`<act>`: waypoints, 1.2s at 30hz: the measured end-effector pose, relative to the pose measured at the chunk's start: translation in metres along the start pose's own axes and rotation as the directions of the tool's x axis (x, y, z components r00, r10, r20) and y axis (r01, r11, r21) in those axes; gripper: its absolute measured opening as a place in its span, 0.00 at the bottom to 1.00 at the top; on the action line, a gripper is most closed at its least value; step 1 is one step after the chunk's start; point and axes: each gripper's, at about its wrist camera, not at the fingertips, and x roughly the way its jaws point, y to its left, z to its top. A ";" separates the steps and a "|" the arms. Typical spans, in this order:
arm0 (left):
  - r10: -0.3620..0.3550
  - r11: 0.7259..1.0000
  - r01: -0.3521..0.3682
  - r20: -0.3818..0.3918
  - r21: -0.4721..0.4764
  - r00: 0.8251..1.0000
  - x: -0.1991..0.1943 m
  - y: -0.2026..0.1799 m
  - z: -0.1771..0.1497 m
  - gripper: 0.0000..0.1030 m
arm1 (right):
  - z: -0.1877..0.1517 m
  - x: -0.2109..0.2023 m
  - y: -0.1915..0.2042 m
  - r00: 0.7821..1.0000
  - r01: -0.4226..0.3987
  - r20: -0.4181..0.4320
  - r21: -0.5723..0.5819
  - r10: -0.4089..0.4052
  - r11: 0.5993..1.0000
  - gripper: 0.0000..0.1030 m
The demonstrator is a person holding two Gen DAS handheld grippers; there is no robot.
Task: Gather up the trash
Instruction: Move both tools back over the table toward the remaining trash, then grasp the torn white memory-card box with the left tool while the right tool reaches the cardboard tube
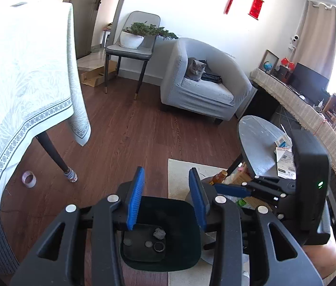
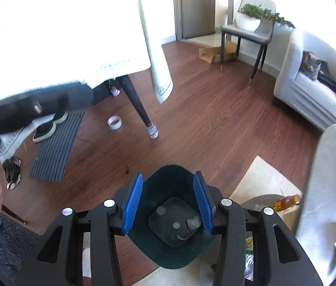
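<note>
Both grippers were held right over the dark green bin [image 2: 170, 250], pointing down into it. The right gripper [image 2: 168, 202] was seen with its blue pads spread apart and nothing between them; the left gripper [image 1: 166, 199] likewise was parted, pinching nothing. Down on the bin's floor a crumpled grey wad [image 2: 193, 222] was seen lying against one side, with a dark ring-shaped piece [image 2: 182, 234] just beside it and two small grey discs [image 2: 161, 211] nearby. The same wad [image 1: 159, 233] was picked up in the left view too.

The bin was found standing on the wood floor [image 2: 215, 124] at the edge of a pale rug [image 2: 261, 178], close beside a round grey side table [image 1: 256, 140]. On that table some printed paper packaging [image 1: 284, 159] was laid; its writing was too small to be read. Under the table an amber bottle [image 2: 287, 201] was glimpsed, possibly among other clutter.

Further out, open floor was left between the bin and a dark table leg [image 2: 137, 104], with a roll of tape [image 2: 114, 122] lying just beside it. Beyond, a tablecloth [image 1: 20, 71] was hung over its table's edge. A grey cat [image 1: 195, 70] was seen sitting in an armchair [image 1: 206, 90], and a potted plant [image 1: 133, 37] was set on a chair [image 1: 129, 50].
</note>
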 end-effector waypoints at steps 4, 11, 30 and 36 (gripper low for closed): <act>-0.029 1.000 0.029 -0.001 0.003 1.000 0.005 -0.012 0.001 0.42 | -0.002 -0.022 -0.012 0.999 0.026 0.041 0.015 -0.026 1.000 0.44; -0.070 0.997 0.070 0.004 0.019 0.998 0.012 -0.040 0.003 0.52 | -0.015 -0.060 -0.038 0.991 0.083 0.097 0.052 -0.088 0.995 0.44; -0.266 0.954 0.263 0.000 0.147 0.964 0.046 -0.156 -0.013 0.77 | -0.086 -0.159 -0.134 0.951 0.222 0.159 0.239 -0.263 0.945 0.51; -0.308 0.939 0.303 0.004 0.164 0.951 0.052 -0.187 -0.017 0.83 | -0.107 -0.170 -0.155 0.946 0.234 0.158 0.279 -0.285 0.931 0.51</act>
